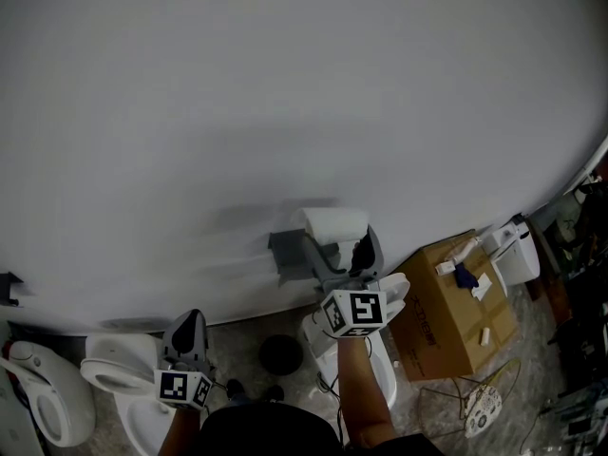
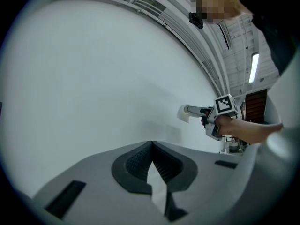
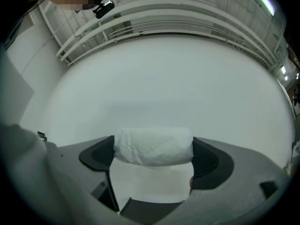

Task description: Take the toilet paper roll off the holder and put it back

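A white toilet paper roll (image 1: 334,224) sits close to the white wall, just right of the grey holder (image 1: 288,253). My right gripper (image 1: 344,242) is shut on the toilet paper roll (image 3: 153,145), one pad on each end, and a loose sheet hangs below it. Whether the roll touches the holder I cannot tell. From the left gripper view the roll (image 2: 183,113) shows at the tip of the right gripper, next to the wall. My left gripper (image 1: 187,333) is held low and to the left, away from the holder, with its jaws (image 2: 151,144) shut and nothing in them.
Below the wall stand white toilets (image 1: 116,376) (image 1: 40,399) at the left and another (image 1: 385,364) under my right arm. A cardboard box (image 1: 454,304) with small parts on it stands at the right. A dark round thing (image 1: 281,353) and cables (image 1: 486,408) lie on the floor.
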